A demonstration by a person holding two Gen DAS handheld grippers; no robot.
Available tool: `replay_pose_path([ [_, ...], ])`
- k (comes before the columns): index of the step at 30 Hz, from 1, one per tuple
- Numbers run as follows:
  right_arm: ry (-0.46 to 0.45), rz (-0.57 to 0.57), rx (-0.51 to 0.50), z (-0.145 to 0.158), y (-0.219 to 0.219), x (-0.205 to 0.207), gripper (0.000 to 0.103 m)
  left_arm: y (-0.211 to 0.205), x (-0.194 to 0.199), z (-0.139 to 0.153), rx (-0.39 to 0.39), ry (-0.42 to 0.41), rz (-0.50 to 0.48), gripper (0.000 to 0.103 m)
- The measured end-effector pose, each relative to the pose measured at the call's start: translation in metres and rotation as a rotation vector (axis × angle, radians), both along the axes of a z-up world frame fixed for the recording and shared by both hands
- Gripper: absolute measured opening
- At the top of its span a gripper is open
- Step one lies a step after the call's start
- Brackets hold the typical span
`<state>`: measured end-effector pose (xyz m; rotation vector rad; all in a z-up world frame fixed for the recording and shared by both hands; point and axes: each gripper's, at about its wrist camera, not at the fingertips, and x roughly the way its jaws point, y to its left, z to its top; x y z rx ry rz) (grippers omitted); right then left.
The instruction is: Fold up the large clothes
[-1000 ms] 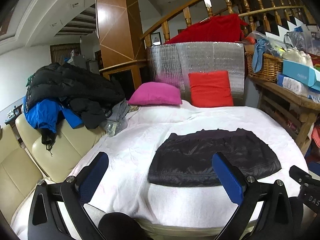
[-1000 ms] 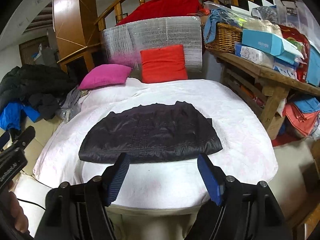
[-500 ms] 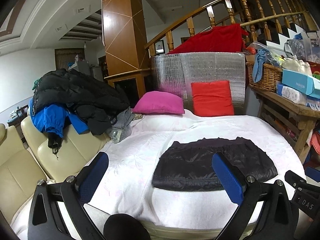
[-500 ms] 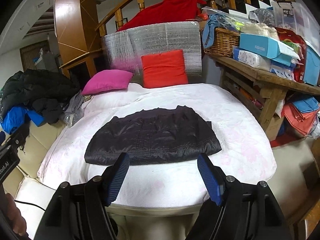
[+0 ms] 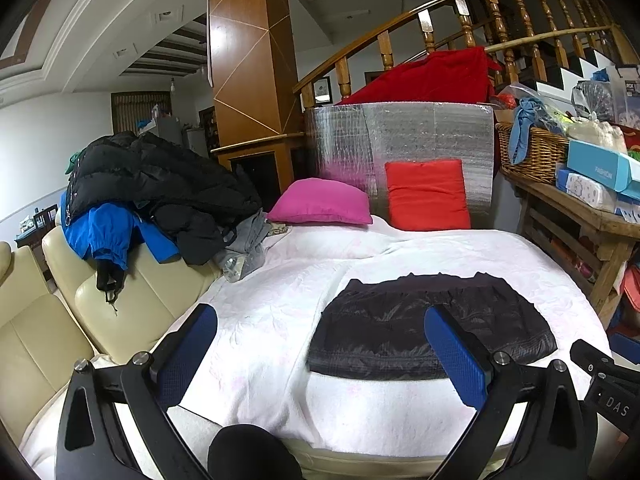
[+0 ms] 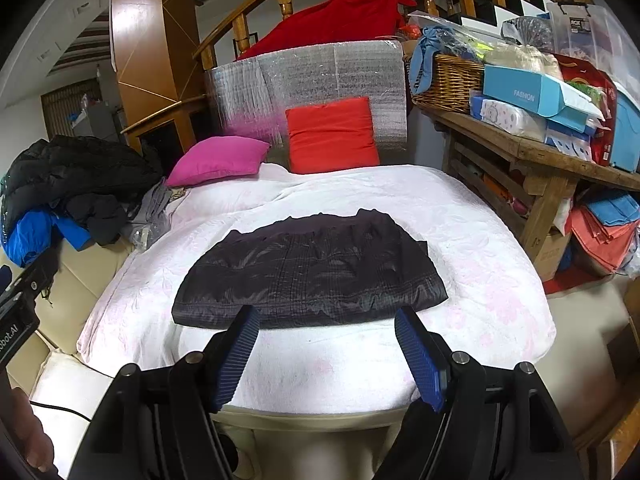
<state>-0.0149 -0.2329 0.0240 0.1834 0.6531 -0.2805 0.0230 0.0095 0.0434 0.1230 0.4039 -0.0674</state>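
Observation:
A black quilted garment (image 6: 312, 272) lies folded flat on the white bed cover (image 6: 480, 232); in the left wrist view it (image 5: 392, 336) sits right of centre. My left gripper (image 5: 320, 344) is open and empty, held back off the near edge of the bed. My right gripper (image 6: 326, 344) is open and empty, just short of the garment's near edge and above the bed's front edge. Neither gripper touches the garment.
A pile of black and blue jackets (image 5: 140, 196) lies on a cream sofa (image 5: 100, 312) at the left. A pink cushion (image 5: 320, 202) and a red cushion (image 5: 426, 194) stand at the head. A cluttered wooden table (image 6: 540, 152) flanks the right.
Both grippers have drawn back and up from the bed, so the garment looks smaller and farther. The garment has not moved. Both grippers stay open.

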Motion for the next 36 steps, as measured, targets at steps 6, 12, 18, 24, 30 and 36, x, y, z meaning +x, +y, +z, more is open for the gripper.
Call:
replay_pose_path([
  [6,-0.002,-0.002,-0.002,0.000,0.001,0.000,0.074,0.000,-0.001,0.000,0.002,-0.001,0.004,0.103],
  [12,-0.006,-0.004,0.000,0.001,0.001,-0.001,0.074,0.002,-0.002,0.000,0.004,-0.005,0.007,0.103],
  [18,-0.010,-0.005,-0.001,0.002,0.001,-0.001,0.074,0.006,-0.004,0.003,-0.002,-0.018,0.015,0.103],
  [24,-0.012,-0.006,-0.004,0.003,0.003,-0.002,0.074,0.008,-0.005,0.004,-0.006,-0.023,0.017,0.103],
  [30,-0.013,-0.005,-0.006,0.004,0.005,-0.002,0.074,0.011,-0.005,0.003,-0.006,-0.017,0.016,0.103],
  [36,-0.013,-0.010,-0.005,0.006,0.007,-0.002,0.074,0.012,-0.005,0.003,-0.007,-0.017,0.017,0.103],
])
